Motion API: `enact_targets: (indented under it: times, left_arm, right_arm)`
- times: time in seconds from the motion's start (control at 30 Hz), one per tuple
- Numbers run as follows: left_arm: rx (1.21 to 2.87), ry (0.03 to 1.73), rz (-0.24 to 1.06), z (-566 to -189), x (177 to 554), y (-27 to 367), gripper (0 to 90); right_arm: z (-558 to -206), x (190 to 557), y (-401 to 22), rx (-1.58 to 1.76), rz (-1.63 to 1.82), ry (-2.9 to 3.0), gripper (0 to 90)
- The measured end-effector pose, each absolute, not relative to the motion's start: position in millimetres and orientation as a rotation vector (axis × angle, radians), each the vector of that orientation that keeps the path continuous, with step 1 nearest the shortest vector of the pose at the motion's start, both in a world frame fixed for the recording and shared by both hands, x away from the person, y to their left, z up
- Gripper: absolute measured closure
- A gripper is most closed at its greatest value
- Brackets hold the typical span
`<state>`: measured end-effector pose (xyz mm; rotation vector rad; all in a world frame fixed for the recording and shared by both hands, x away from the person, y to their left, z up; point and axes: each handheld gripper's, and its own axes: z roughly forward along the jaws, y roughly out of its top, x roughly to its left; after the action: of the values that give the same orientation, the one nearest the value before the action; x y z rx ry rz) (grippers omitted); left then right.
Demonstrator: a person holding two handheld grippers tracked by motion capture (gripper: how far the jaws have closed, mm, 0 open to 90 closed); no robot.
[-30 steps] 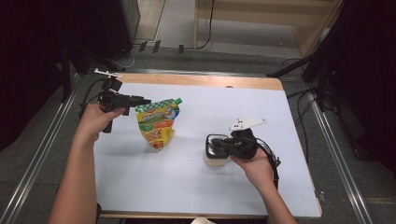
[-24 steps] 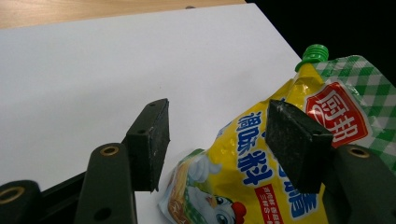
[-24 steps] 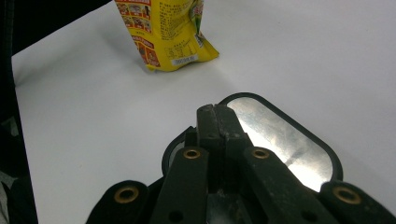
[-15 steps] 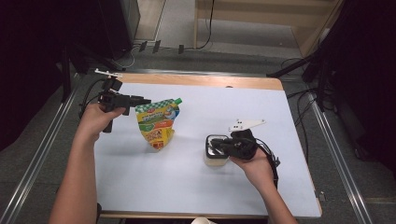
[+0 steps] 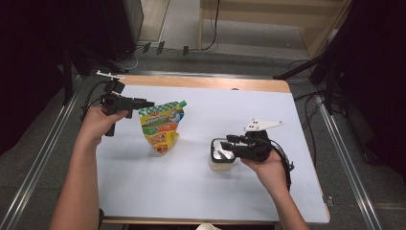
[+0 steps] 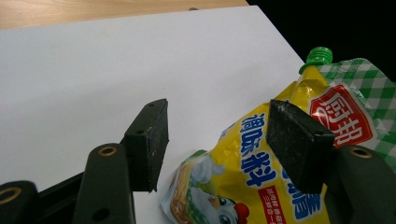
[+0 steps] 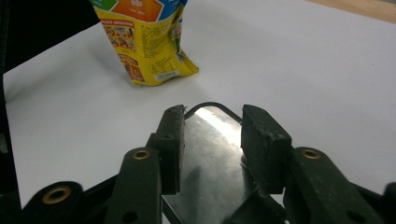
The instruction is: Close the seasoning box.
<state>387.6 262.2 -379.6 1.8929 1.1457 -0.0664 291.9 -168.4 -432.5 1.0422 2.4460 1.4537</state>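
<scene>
Holding our left gripper (image 5: pixel 146 103) spread beside the seasoning pouch (image 5: pixel 161 125), we have just been opening our right gripper (image 5: pixel 226 145), jaws spread above the shiny-lidded box (image 5: pixel 221 160).

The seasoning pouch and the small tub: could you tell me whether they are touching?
Apart: the high view shows white table between pouch and tub.

A yellow seasoning pouch (image 5: pixel 162 125) with a green-checked top and green screw cap lies flat left of centre in the high view, cap toward the upper right, bottom narrowing downward. A small pale tub (image 5: pixel 222 156) with a shiny foil lid stands upright at centre-right on the white surface
</scene>
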Motion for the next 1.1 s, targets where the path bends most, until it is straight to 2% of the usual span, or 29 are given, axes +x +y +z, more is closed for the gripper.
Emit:
enact_targets:
  times: [0.9, 1.1]
  left_arm:
    - [1.901, 1.137, -0.041, -381.4, 386.5, 261.0, 39.3]
    - [1.900, 1.137, -0.049, -382.4, 386.6, 261.9, 39.2]
  right_arm:
    - [-434.6, 306.4, -233.6, 1.190, 1.439, 2.273, 45.8]
    - [-442.6, 309.9, -241.2, 1.219, 1.418, 2.247, 38.5]
